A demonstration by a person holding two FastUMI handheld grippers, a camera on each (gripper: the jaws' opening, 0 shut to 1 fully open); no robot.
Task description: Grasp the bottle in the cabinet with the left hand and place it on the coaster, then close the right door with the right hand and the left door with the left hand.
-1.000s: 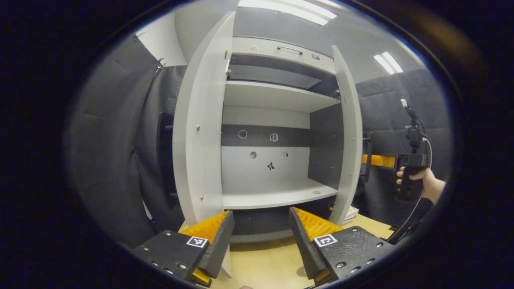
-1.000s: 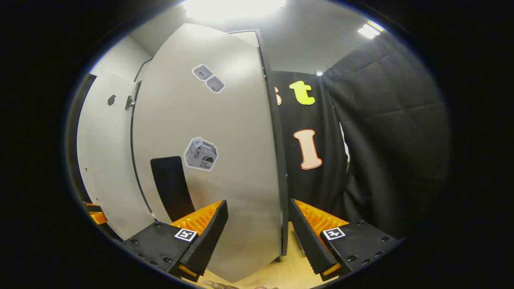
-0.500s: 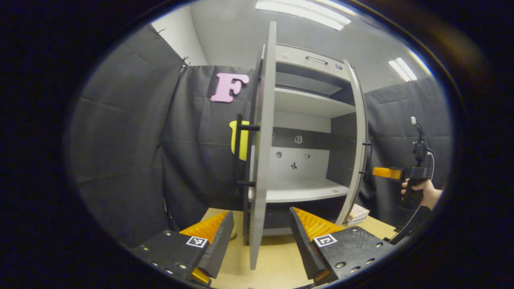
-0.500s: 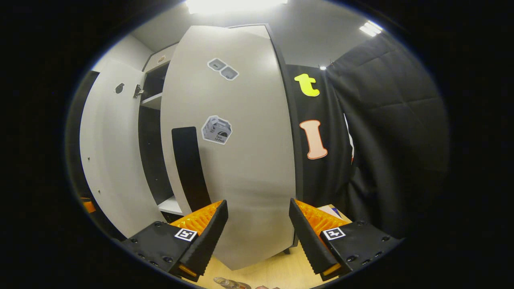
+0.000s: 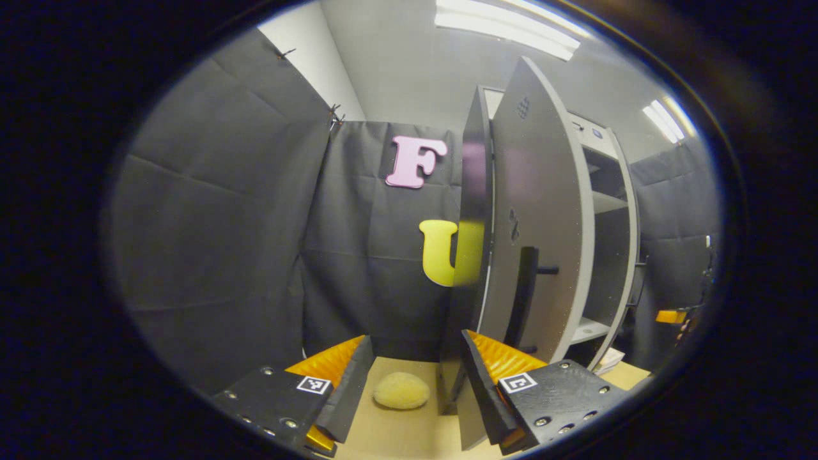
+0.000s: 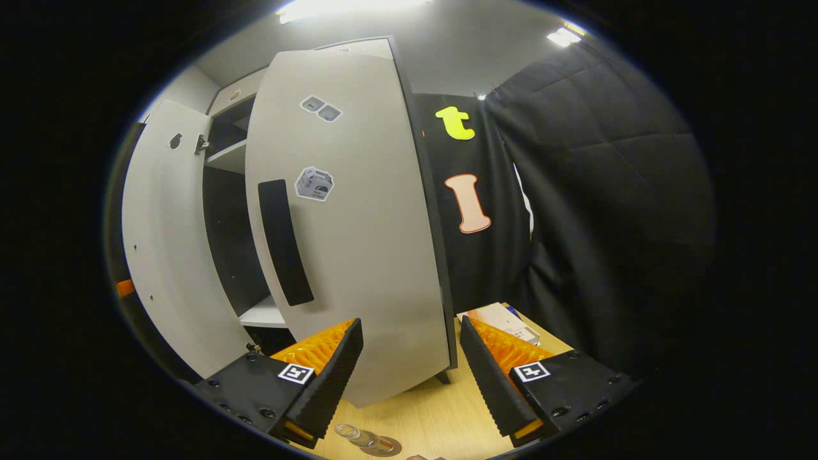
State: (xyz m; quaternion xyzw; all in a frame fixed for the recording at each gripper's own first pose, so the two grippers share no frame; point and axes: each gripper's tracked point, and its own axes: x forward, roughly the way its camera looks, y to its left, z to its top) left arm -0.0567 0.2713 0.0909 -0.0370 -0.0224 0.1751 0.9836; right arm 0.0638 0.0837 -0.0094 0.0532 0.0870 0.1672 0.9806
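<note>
The left gripper [image 5: 415, 383] is open beside the left door [image 5: 537, 230], whose lower edge lies between its fingers. The right gripper [image 6: 410, 377] is open before the half-shut right door [image 6: 364, 255]. The bottle [image 6: 358, 436] stands on the coaster [image 6: 383, 446] at the table's [image 6: 434, 415] near edge.

The left tool [image 5: 415, 377] points level and forward, its two fingers [image 5: 345, 383] spread wide with nothing pressed between them. The right tool [image 6: 411, 370] is likewise held level, fingers [image 6: 329, 377] parted and gripping nothing. In the left gripper view, the right tool [image 5: 671, 316] appears far off at the right edge as a small sliver with what may be the hand [image 5: 689, 329] holding it, too blurred to judge its pose.
</note>
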